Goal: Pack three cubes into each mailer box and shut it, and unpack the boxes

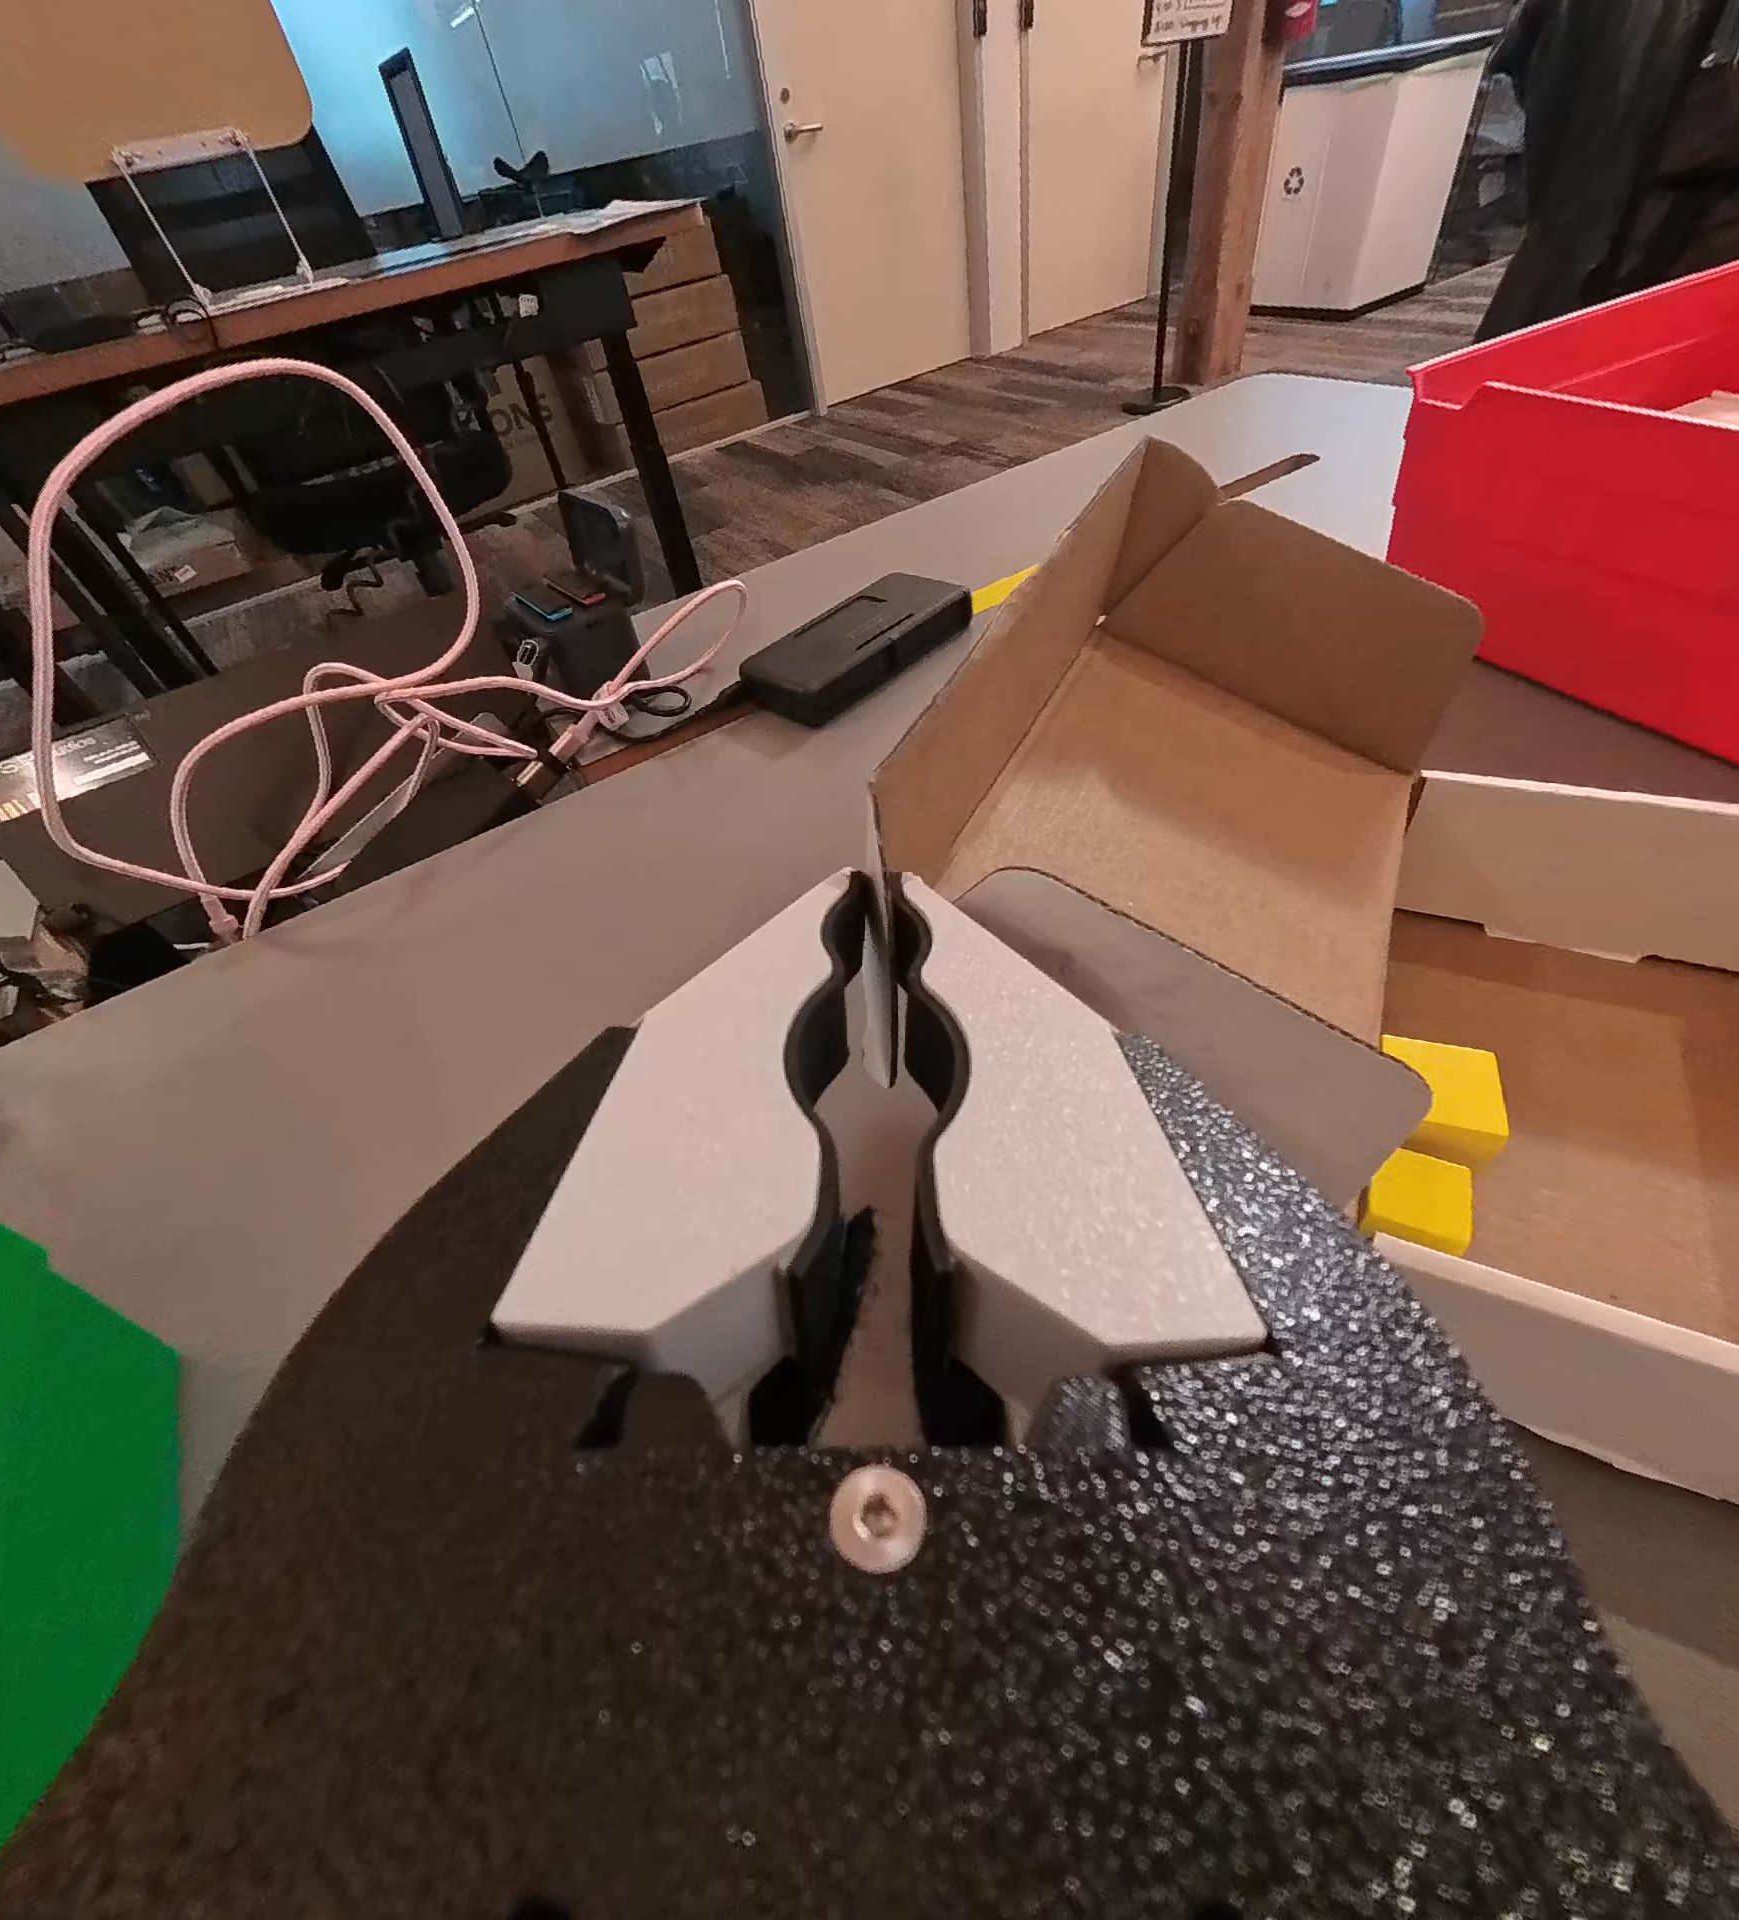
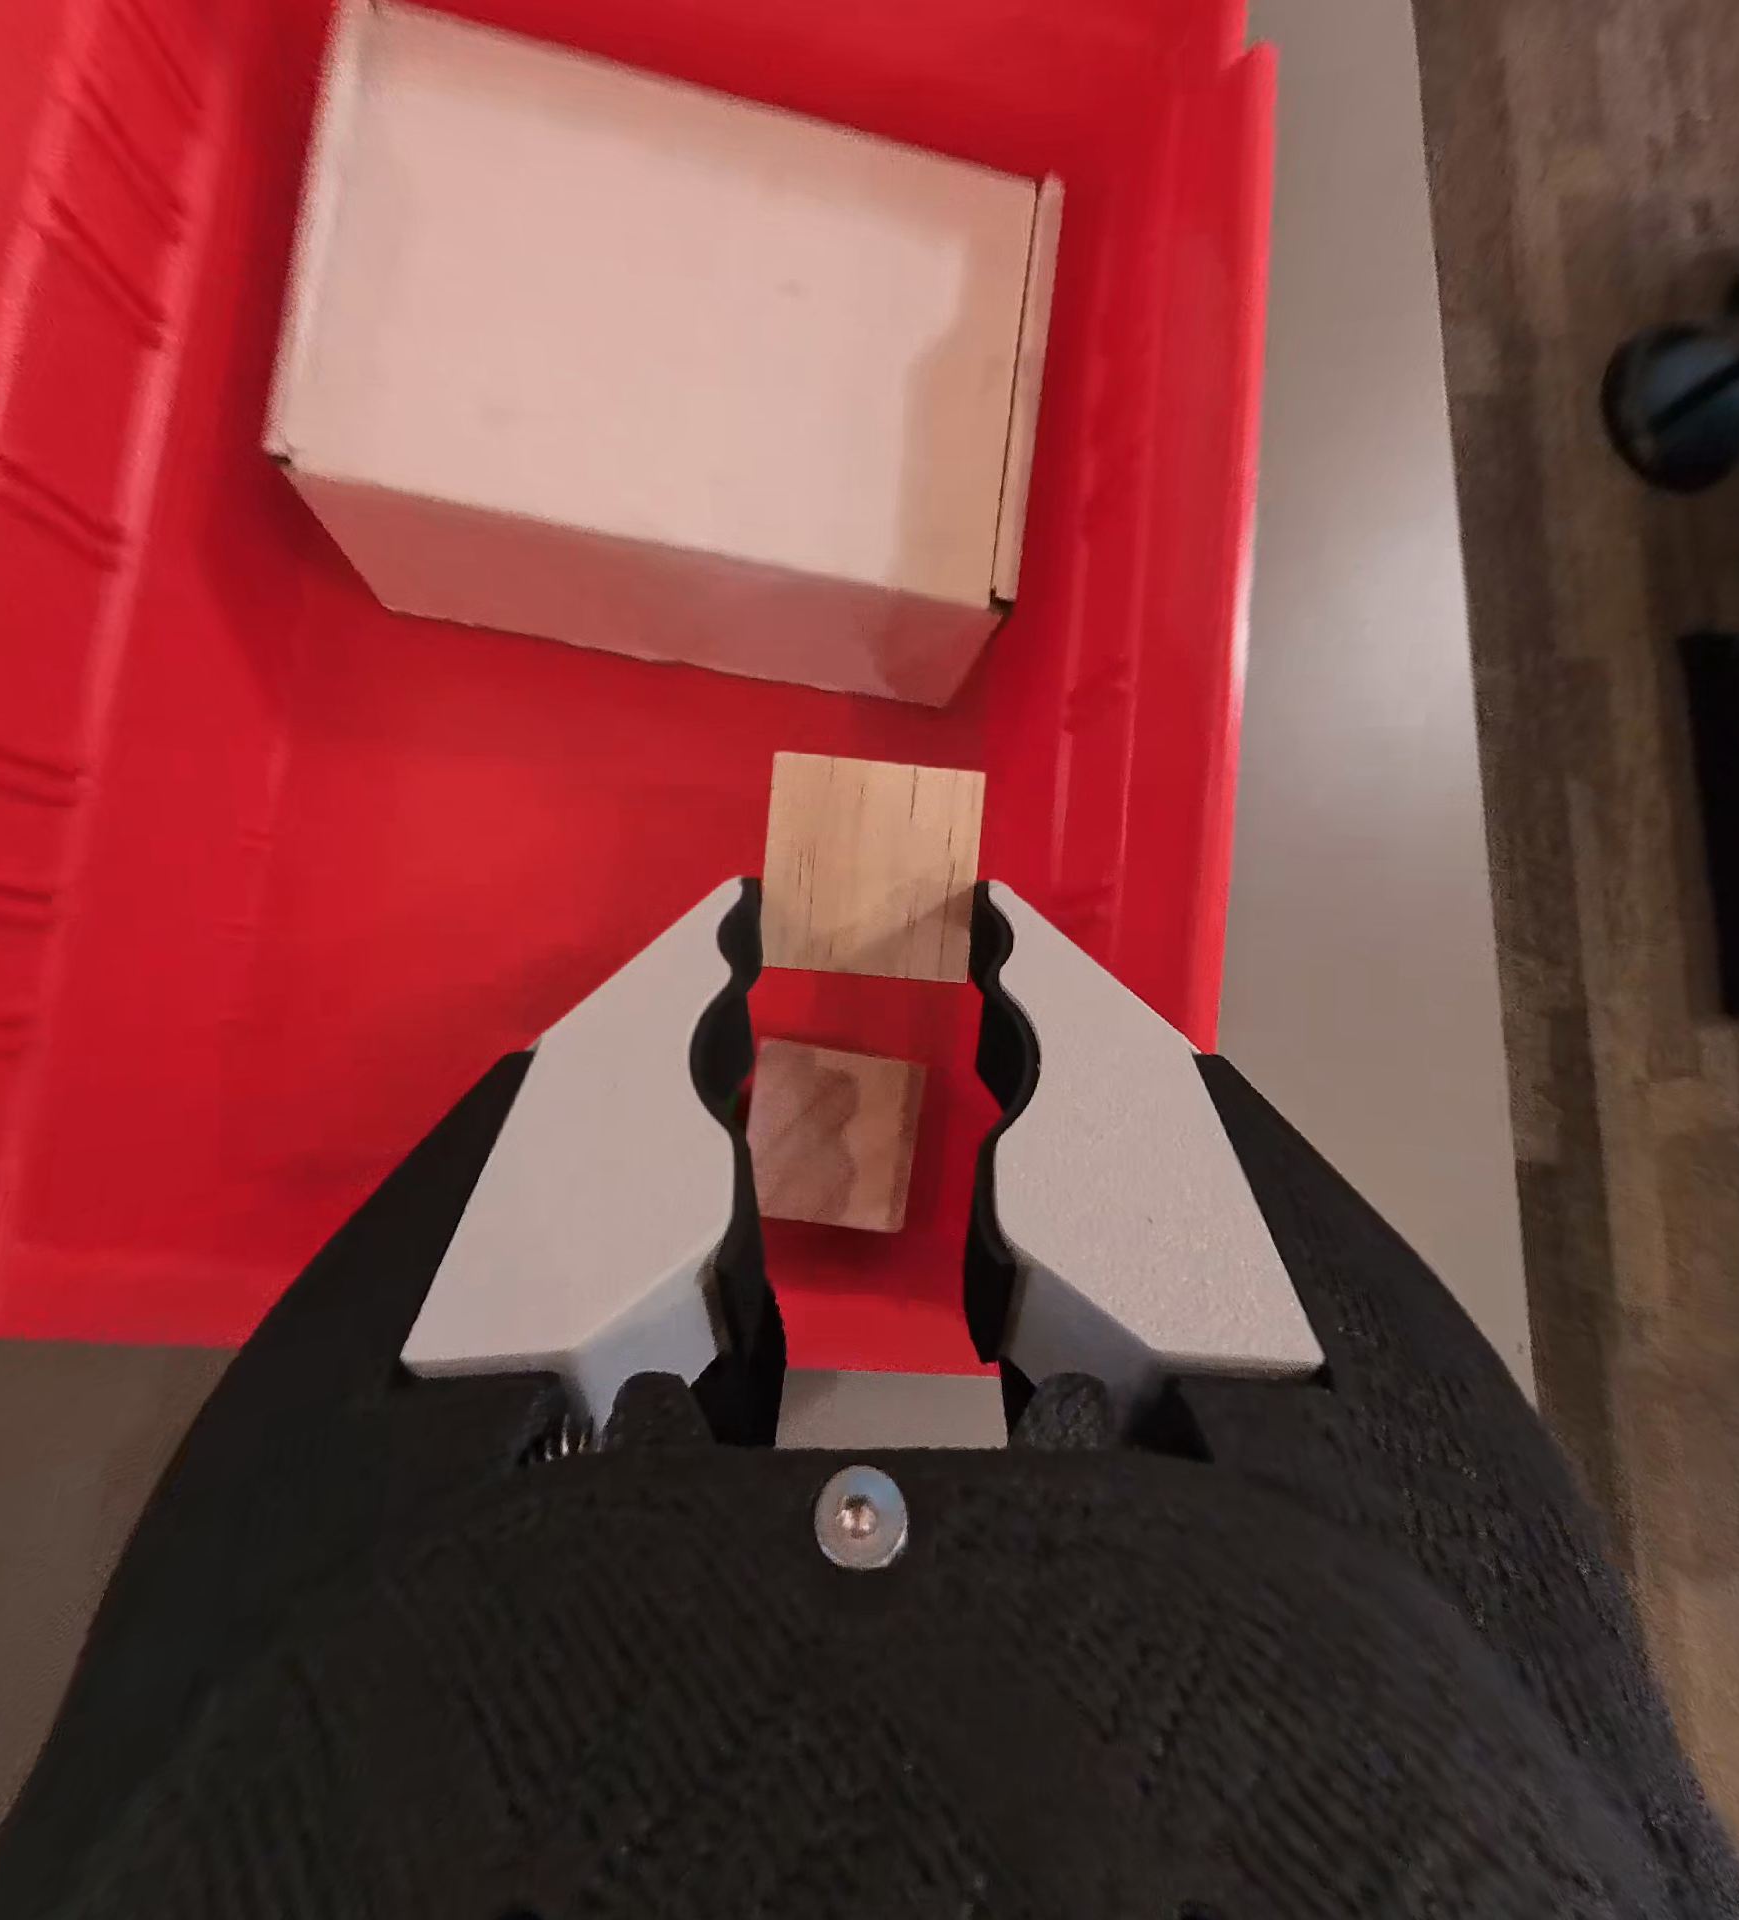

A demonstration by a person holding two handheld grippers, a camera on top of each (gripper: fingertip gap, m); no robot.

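1. Left gripper [image 1: 886, 914] pinching thin, bendy lid flap [image 1: 880, 971] of open mailer box [image 1: 1156, 748] just ahead
2. Right gripper [image 2: 870, 914] clamping light, rigid wooden cube [image 2: 870, 862] by opposite faces, above red bin [image 2: 325, 883]

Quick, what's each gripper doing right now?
Left gripper: closed on the open cardboard mailer box's flap.
Right gripper: closed on a pale wooden cube.

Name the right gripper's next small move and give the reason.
Probably carry the light wooden cube, clamped between the right gripper pads above the red bin, across to the open mailer box, whose flap the left gripper pinches open.
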